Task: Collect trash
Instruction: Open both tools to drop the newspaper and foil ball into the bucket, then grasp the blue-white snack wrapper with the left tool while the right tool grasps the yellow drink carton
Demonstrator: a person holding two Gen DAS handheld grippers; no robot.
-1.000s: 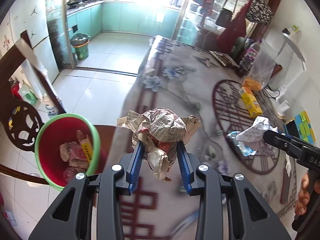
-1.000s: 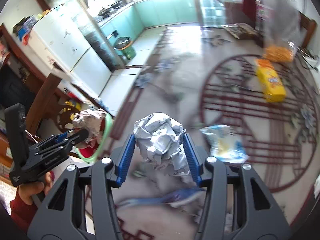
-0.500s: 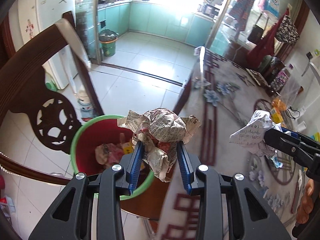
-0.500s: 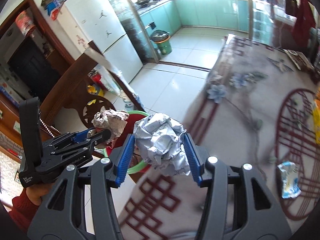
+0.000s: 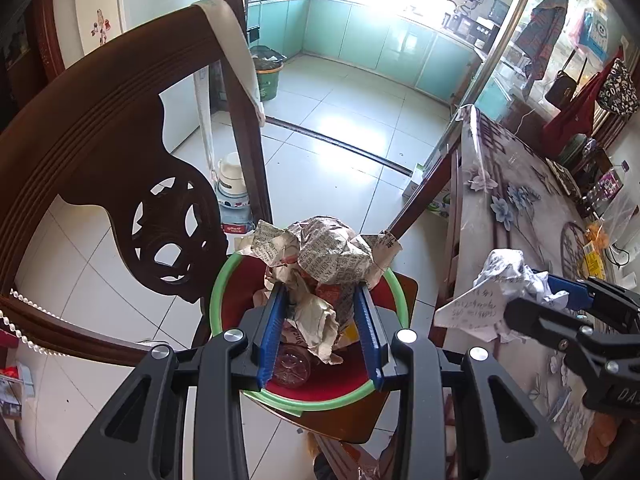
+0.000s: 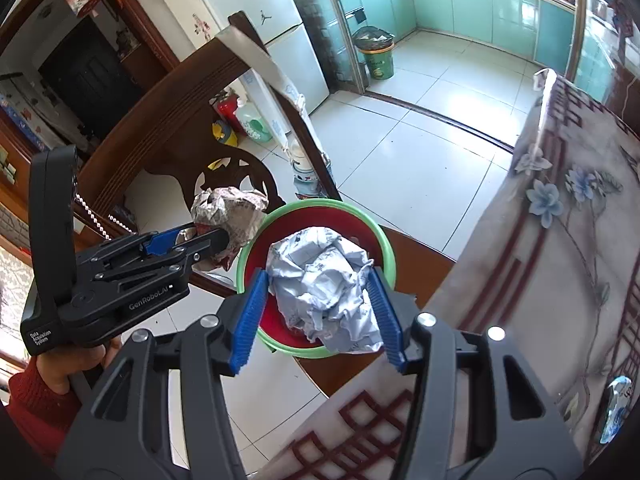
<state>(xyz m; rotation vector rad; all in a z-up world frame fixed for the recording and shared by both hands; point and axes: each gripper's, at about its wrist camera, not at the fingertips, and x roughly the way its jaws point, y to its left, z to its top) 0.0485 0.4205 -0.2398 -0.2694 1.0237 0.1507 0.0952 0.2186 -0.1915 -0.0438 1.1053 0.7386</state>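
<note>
Left tool (image 5: 322, 328) clamps a newspaper wad (image 5: 328, 256), right tool (image 6: 320, 316) a white paper ball (image 6: 324, 284) (bin (image 6: 384, 248) at twelve o'clock), poised for dropping.

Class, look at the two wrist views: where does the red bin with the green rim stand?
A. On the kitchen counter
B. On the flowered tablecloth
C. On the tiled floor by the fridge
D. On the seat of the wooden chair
D: the bin rests on the brown seat of the chair beside the table, below the newspaper ball and the white paper ball.
</note>
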